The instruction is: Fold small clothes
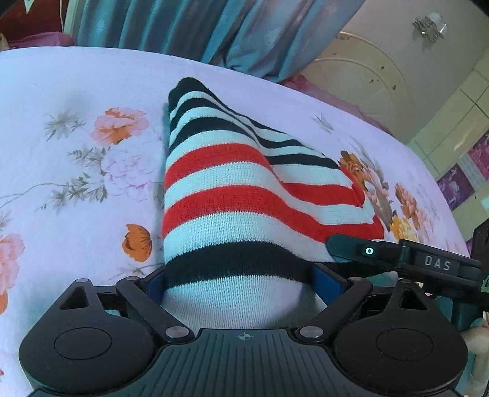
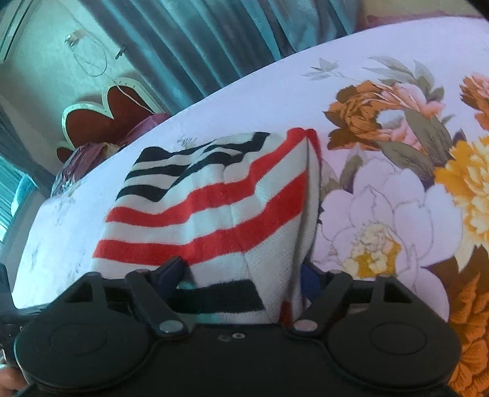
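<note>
A small knitted garment (image 1: 220, 195) with red, white and black stripes lies on the floral sheet (image 1: 76, 91), its near edge lifted. My left gripper (image 1: 238, 287) is shut on that near edge, cloth bunched between the blue pads. The right gripper's finger (image 1: 360, 249) shows at the garment's right corner. In the right wrist view the same garment (image 2: 214, 207) is folded over itself, and my right gripper (image 2: 244, 284) is shut on its near right edge. The fingertips are hidden by cloth.
The sheet (image 2: 382, 213) has large orange, pink and yellow flowers. Teal curtains (image 1: 183, 27) hang behind the bed. A cream headboard (image 1: 366, 67) is at the right; a heart-shaped object (image 2: 104, 119) lies past the far edge.
</note>
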A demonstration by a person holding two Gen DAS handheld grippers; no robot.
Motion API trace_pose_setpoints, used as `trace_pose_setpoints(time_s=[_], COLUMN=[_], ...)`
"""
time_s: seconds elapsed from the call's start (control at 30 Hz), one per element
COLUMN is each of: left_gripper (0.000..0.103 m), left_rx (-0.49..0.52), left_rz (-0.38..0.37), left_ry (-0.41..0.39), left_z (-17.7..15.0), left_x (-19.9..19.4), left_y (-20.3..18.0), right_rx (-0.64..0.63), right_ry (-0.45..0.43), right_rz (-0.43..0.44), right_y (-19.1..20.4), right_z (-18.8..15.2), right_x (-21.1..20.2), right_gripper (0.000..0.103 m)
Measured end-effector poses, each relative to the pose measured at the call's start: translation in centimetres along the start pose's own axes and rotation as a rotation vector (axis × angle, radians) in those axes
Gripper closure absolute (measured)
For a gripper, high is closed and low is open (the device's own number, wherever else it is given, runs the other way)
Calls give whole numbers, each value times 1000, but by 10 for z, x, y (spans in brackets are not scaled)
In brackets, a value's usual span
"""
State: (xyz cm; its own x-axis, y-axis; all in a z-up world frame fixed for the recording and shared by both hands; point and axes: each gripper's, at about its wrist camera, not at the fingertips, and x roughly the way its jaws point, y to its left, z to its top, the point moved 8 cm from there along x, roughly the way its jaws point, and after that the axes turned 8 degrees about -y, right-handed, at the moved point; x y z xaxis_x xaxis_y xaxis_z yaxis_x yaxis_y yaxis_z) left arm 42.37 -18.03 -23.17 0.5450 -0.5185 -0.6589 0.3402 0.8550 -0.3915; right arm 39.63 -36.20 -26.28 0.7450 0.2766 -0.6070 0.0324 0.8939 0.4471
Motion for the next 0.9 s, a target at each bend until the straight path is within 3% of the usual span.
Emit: trace_pose_setpoints(time_s=[0.1, 0.17, 0.27, 0.37, 0.63, 0.9], left_gripper=[18, 25, 38, 47, 49, 49], left_rx=[13, 27, 34, 44, 68, 75], left_rz=[3, 7, 10, 0, 3, 61], left_ry=[-7, -18, -35, -50, -97, -164], left_z=[1, 3, 6, 11, 28, 49], left_x=[0, -2, -8, -16, -55, -129], left_y=[-2, -4, -6, -7, 2, 71], right_rx=[11, 15, 43, 49, 54, 5], right_ry=[7, 12, 10, -11, -55, -57], right_rz=[9, 16, 36, 44, 107, 180], right_y=[1, 3, 6, 11, 43, 128], right_z=[1, 1, 2, 5, 15, 10], right_x=[3, 3, 2, -3, -20, -7], right_gripper=[41, 55, 66, 68, 69, 69])
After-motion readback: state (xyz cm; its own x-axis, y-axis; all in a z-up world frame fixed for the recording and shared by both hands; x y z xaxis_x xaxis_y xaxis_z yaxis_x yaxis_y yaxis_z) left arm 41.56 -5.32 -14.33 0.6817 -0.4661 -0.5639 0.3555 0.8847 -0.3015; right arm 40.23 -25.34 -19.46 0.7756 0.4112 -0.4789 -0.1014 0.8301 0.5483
